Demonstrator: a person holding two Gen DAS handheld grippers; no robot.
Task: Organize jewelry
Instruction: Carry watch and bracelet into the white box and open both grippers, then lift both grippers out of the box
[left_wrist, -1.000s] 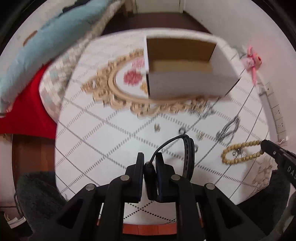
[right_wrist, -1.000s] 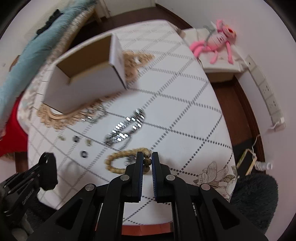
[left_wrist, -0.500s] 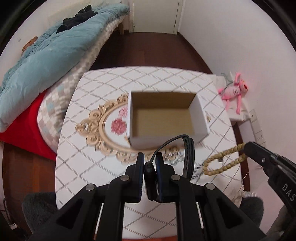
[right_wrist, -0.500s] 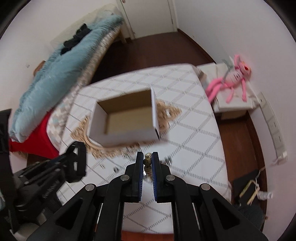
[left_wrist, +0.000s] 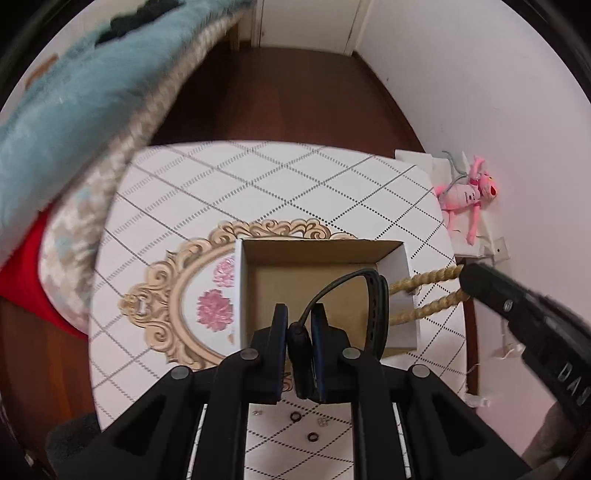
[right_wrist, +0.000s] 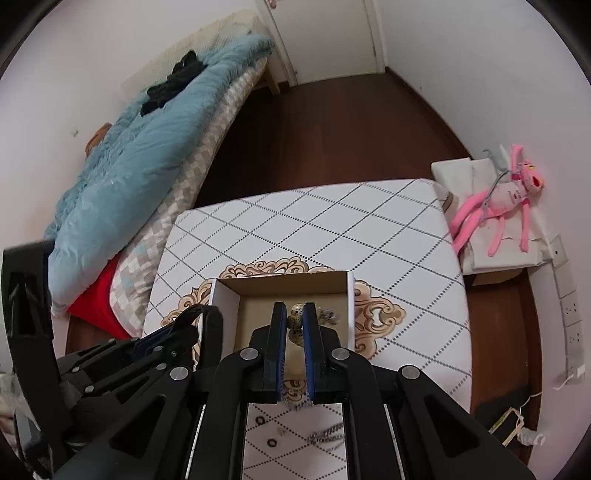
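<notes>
Left gripper (left_wrist: 299, 325): over the open box, jaws opening slightly, a black band still between the pads and seemingly still pinched.
Black band (left_wrist: 376, 306): one end caught between the left pads, the rest looping up and to the right, hanging above the box interior; watch strap or bracelet, hard to tell which.
Right gripper (right_wrist: 295, 317): over the box too, jaws pressed on a speckled bead.
Bead bracelet (left_wrist: 424, 295): tan beads, held by the right gripper, two strands stretching across the right wall of the box in the left wrist view; only the gripped bead (right_wrist: 296, 315) clear in the right wrist view.
Box (left_wrist: 391, 251): white outside, brown cardboard inside, lid off, standing on the table partly over a gold scroll medallion.
Table (right_wrist: 332, 229): white with dotted diamond lines.
Small rings (left_wrist: 303, 426): dark, lying on the table on the near side of the box, outside it.
Silver chain (right_wrist: 328, 435): on the table near the rings, partly hidden behind the right gripper.
Surroundings: pink plush toy (right_wrist: 495, 199) on a white cushion to the right; blue quilt (right_wrist: 147, 147) on a bed to the left.
</notes>
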